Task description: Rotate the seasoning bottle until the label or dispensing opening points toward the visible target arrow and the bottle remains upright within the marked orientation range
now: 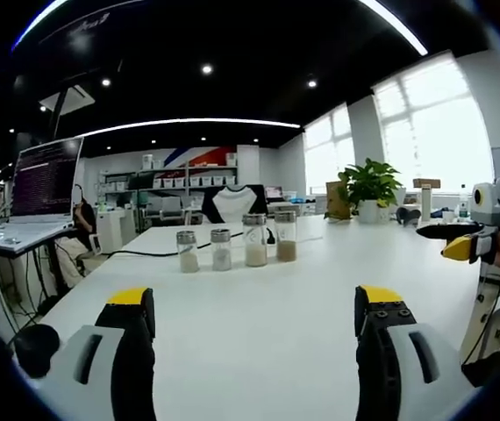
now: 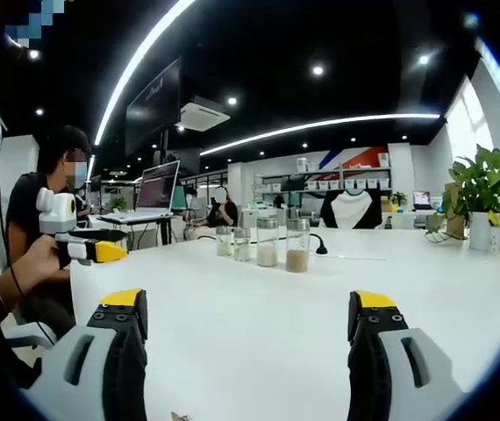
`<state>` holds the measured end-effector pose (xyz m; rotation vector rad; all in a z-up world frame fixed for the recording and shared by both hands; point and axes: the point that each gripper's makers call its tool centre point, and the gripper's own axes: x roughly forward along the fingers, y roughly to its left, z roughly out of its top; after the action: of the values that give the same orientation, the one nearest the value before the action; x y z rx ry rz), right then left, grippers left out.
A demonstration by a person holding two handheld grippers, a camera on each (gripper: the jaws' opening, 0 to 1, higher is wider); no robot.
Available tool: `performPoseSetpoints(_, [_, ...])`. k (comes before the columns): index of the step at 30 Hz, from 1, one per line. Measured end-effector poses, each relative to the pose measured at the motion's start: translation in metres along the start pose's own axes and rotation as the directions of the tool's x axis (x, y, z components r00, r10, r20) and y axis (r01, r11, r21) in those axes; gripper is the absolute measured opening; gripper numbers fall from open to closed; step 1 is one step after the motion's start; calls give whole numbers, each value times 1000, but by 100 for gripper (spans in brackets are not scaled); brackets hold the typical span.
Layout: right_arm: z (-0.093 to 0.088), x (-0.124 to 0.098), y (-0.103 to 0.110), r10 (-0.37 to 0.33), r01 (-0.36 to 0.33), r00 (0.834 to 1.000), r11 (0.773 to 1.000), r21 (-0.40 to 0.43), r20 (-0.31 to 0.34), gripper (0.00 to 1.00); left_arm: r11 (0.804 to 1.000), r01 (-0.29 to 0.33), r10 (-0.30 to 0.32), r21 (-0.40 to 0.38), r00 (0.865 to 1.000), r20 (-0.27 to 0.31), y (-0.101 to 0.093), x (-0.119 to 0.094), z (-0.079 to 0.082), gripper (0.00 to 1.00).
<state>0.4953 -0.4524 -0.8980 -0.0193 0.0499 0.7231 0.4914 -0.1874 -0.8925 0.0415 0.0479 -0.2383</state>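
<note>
Four glass seasoning bottles with metal lids stand upright in a row on the white table (image 1: pixel 259 324). From left to right there are two short ones (image 1: pixel 188 251) (image 1: pixel 221 249), then a taller one with pale contents (image 1: pixel 255 240) and one with brown contents (image 1: pixel 286 236). In the right gripper view the brown bottle (image 2: pixel 298 246) is nearest, with the pale one (image 2: pixel 267 242) beside it. My left gripper (image 1: pixel 254 303) is open and well short of the row. My right gripper (image 2: pixel 248 305) is open too, and nothing is between its jaws. Each gripper also shows at the edge of the other's view (image 1: pixel 471 246) (image 2: pixel 94 251).
A black cable (image 1: pixel 145 253) runs across the table behind the bottles. A potted plant (image 1: pixel 370 189) stands at the far right end and a laptop (image 1: pixel 46 180) on a desk to the left. A seated person (image 2: pixel 44 202) is at the table's left side.
</note>
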Motion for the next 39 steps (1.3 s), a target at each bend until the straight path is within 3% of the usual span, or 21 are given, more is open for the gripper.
performPoseSetpoints(20, [-12,5,1,5,-5,999,1000,2,-35,95,1000,-5,5,-2,1000,-28,4,1,-8,100])
performPoseSetpoints(25, [-17,6,-1,-12,10,998,999,-33,-56,93,1000,-1,0,-6,999,-37,4,1,-10,99])
performPoseSetpoints(39, [-15,8,4,2,-3,999,1000,-22,-48,92,1000,-2,2,-7,999,-52,6,2,-15,98])
